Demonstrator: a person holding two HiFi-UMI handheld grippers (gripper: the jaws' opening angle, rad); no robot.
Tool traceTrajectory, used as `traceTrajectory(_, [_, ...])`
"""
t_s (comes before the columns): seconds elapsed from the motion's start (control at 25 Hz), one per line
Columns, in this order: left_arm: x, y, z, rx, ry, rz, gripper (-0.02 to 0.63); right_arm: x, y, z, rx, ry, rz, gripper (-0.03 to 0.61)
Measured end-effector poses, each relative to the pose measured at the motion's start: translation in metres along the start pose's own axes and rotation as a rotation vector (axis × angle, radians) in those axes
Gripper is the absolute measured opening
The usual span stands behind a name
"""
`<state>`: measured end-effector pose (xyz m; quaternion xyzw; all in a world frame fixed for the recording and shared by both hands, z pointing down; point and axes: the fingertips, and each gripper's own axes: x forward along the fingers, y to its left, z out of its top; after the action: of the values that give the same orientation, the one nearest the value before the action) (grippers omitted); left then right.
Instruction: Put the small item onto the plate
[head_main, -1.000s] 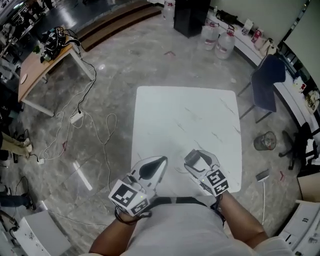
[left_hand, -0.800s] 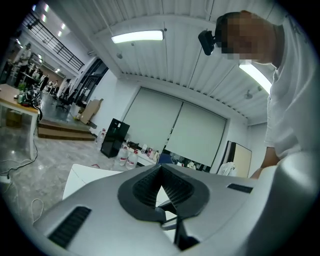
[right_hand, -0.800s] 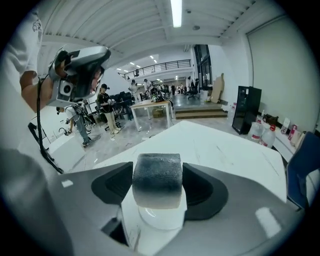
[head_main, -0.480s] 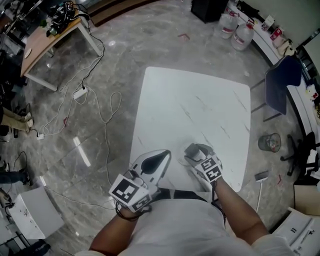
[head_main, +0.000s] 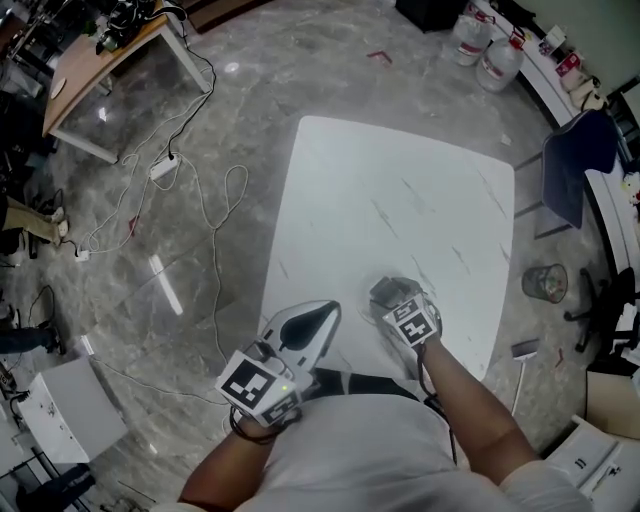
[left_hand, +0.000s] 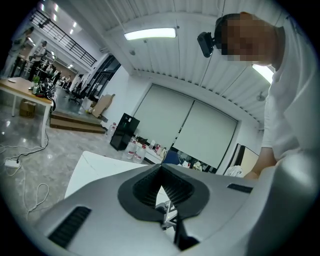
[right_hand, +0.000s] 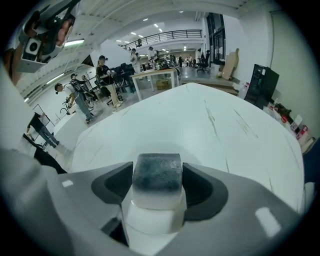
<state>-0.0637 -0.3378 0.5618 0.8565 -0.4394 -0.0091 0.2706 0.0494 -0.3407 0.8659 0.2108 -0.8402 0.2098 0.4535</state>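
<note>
A small block with a dark grey top and a white body (right_hand: 156, 172) sits between the jaws of my right gripper (right_hand: 156, 187), which is shut on it. In the head view that gripper (head_main: 392, 296) hovers over the near part of the white marble table (head_main: 400, 200), with the block (head_main: 390, 291) at its tip. My left gripper (head_main: 322, 312) is beside it at the table's near left edge, jaws meeting at a point with nothing in them. In the left gripper view the ribbed pads (left_hand: 172, 187) of the left gripper (left_hand: 161, 172) touch. No plate is in view.
The table top (right_hand: 210, 120) shows only grey veins. On the floor lie white cables (head_main: 215, 215) to the left, a wire bin (head_main: 544, 283) and a blue chair (head_main: 575, 165) to the right. A wooden desk (head_main: 100, 60) stands far left, water bottles (head_main: 490, 55) at the back.
The head view has swung, so the table now sits higher and tilted in frame. Both grippers stay near the table's front edge, and the right one keeps hold of the block.
</note>
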Motion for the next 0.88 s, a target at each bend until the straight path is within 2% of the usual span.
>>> traceTrajectory(0.52, [0.001,0.009,-0.005,-0.017,0.016,0.009,0.005,0.012,0.0,-0.009,-0.063,0.06,-0.01,0.304])
traceTrajectory(0.88, [-0.001,0.001,-0.006,-0.01,0.026,-0.016,0.005,-0.008,0.004,0.007,-0.038,-0.034,-0.034,0.285])
